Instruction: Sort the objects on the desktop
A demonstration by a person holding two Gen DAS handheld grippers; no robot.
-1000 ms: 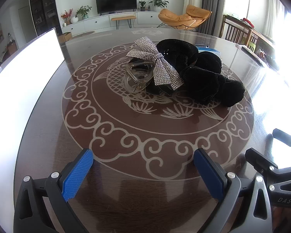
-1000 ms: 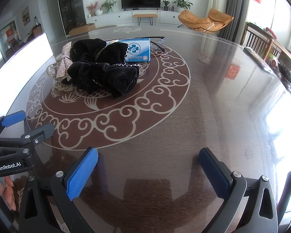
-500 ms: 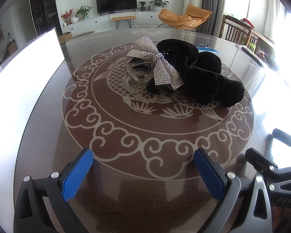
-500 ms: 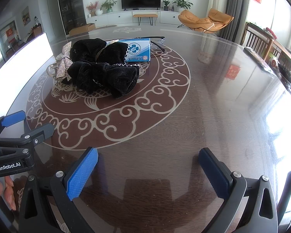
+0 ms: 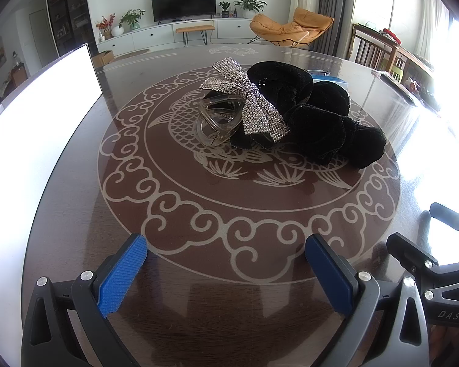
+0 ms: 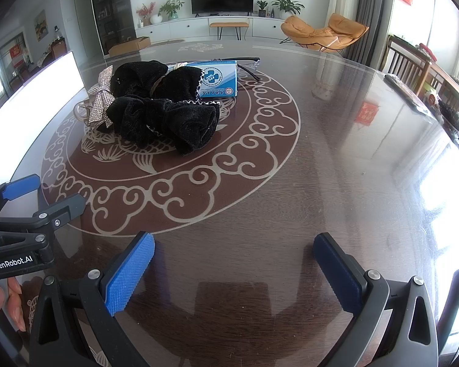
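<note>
A heap of hair accessories lies in the middle of the round table: a rhinestone bow, a clear claw clip, and black velvet scrunchies. Behind them rest a blue and white box and a pair of glasses. My left gripper is open near the table's front, well short of the heap, with nothing between its blue pads. My right gripper is open too, holding nothing, to the right of the left one. A hand holds the left gripper's handle.
The table is dark glossy wood with a pale scroll and fish pattern. A bright white panel stands along its left edge. Wooden chairs and clutter line the far right. A TV wall and an orange lounge chair stand behind.
</note>
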